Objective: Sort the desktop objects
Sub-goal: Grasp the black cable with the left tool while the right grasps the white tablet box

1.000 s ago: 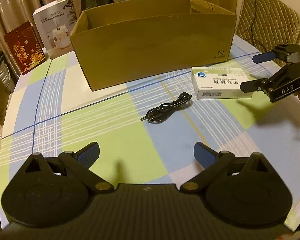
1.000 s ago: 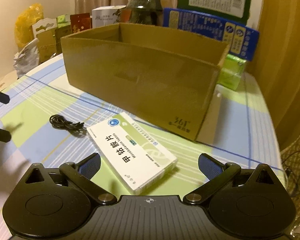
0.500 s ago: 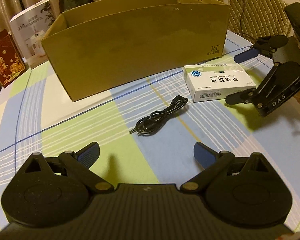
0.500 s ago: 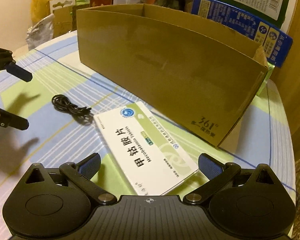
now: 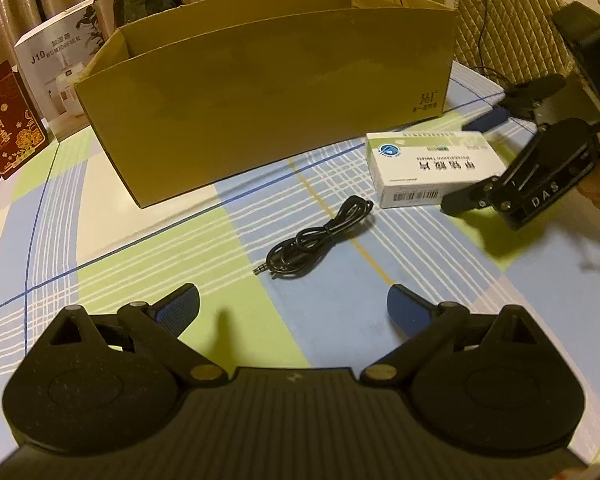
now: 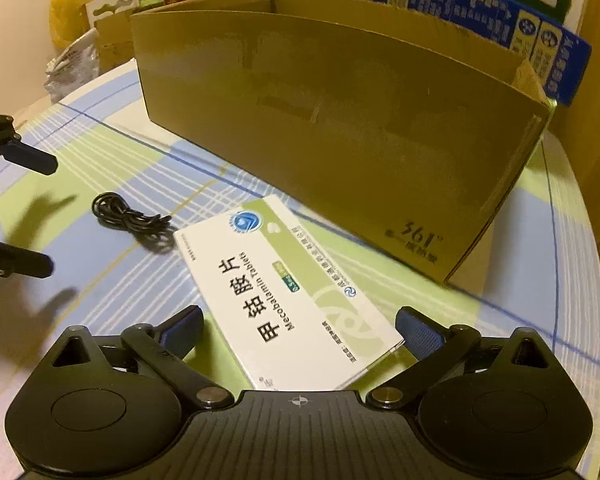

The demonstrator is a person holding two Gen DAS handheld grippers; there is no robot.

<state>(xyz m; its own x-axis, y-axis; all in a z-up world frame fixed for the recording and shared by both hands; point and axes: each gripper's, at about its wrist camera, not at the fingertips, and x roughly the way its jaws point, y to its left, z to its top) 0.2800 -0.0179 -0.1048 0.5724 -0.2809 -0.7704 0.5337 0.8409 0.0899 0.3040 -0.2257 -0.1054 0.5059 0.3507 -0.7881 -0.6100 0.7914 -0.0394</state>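
A white-and-green medicine box [image 6: 260, 280] lies flat on the checked tablecloth, just in front of a large open cardboard box [image 6: 340, 140]. My right gripper [image 6: 299, 324] is open, its fingers on either side of the medicine box's near end without clamping it. In the left wrist view the same right gripper [image 5: 470, 162] straddles the right end of the medicine box [image 5: 420, 164]. A coiled black audio cable [image 5: 320, 236] lies left of it. My left gripper [image 5: 292, 300] is open, low over the cloth, a short way before the cable.
Behind the cardboard box [image 5: 268, 112] stand a white humidifier box [image 5: 56, 64], a red gift box [image 5: 8, 120] and blue cartons [image 6: 520, 32]. A quilted chair [image 5: 508, 20] is at the far right. The round table's edge curves close on both sides.
Both grippers have moved forward. The right one has come in over the medicine box's end, which now lies between its fingers. The left one has drawn nearer to the cable.
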